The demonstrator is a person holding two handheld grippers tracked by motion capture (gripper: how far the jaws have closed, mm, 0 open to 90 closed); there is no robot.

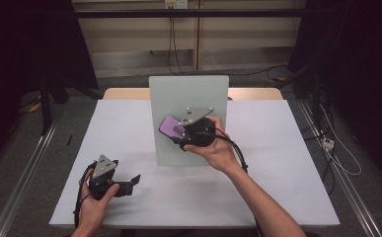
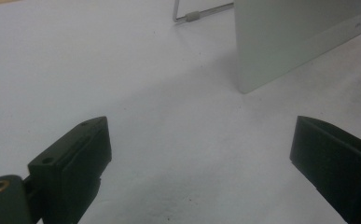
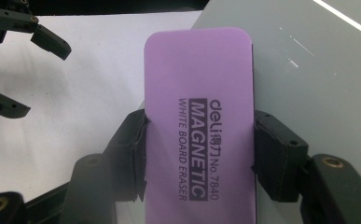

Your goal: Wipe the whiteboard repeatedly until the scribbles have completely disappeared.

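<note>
Right gripper view: right tool is clamped on a purple eraser, one black jaw pressed against each long side, roughly at mid-length. Eraser label faces the camera: "deli MAGNETIC WHITE BOARD ERASER No. 7840". Its far end reaches up over a grey-white board; whether the underside actually touches the board I can't tell from this angle. Left tool shows at upper left over the white tabletop, jaws apart.

High view: right tool is held by the person's right hand against the front of the board, which stands upright near the middle of the tabletop. Eraser sits at the board's lower centre, tilted. Left tool is low at the near-left of the tabletop, gripped by the left hand, pointing right, well apart from the board.

Left gripper view: left tool is wide open, nothing between the jaws, bare tabletop beneath. Board stands ahead at upper right, with a wire stand leg behind it.
</note>
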